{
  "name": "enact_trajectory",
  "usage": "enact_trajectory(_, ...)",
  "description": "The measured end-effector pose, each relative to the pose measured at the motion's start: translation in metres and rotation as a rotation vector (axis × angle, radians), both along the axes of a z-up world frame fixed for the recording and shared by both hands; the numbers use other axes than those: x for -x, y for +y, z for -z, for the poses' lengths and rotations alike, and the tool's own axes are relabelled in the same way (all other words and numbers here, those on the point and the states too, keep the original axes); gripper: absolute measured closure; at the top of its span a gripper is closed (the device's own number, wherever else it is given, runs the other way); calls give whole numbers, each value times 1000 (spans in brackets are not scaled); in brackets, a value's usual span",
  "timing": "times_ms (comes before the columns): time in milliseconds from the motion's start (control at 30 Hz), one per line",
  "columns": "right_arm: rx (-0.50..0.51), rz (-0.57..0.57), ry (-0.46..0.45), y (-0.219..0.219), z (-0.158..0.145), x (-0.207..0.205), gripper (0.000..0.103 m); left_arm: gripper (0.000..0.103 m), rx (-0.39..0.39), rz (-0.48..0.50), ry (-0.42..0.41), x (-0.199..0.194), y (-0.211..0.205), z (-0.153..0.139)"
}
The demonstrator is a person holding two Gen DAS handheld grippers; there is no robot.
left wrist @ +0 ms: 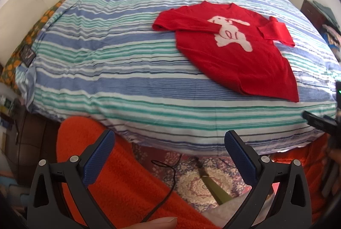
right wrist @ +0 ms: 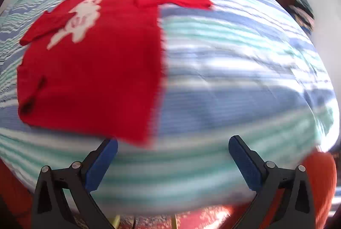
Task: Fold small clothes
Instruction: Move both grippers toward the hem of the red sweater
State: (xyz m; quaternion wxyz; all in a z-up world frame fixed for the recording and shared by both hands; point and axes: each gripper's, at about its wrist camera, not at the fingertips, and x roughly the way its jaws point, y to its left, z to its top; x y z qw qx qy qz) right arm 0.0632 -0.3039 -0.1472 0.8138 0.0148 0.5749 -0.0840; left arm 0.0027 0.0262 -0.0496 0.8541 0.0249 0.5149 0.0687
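The red knitted sweater with a white animal motif (left wrist: 232, 52) lies flat on your blue, green and white striped bedsheet (left wrist: 119, 71), towards its near right edge. Your left gripper (left wrist: 169, 156) and right gripper (right wrist: 173, 162) hang wide open, empty, off the near edge.

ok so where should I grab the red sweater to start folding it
Take the red sweater by its near bottom corner, coming in low from the bed's front edge with the right tool: it lies flat, and that corner sits just ahead of the open fingers.
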Motion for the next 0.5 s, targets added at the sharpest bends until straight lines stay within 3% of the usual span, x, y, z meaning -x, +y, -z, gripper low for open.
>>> enact_trajectory(133,-68,94,-97,-34,-19,34,0,1,65,65,-36,-45,-15,-7)
enact_trajectory(233,-79,97,-161,-33,-29,30,0,1,134,120,-21,-99,-44,-2)
enact_trajectory(400,-93,-31,-175,-11,-22,20,0,1,14,166,83,-161,-120,56)
enact_trajectory(500,-91,-93,-171,-1,-19,24,0,1,-80,88,151,-185,-131,101)
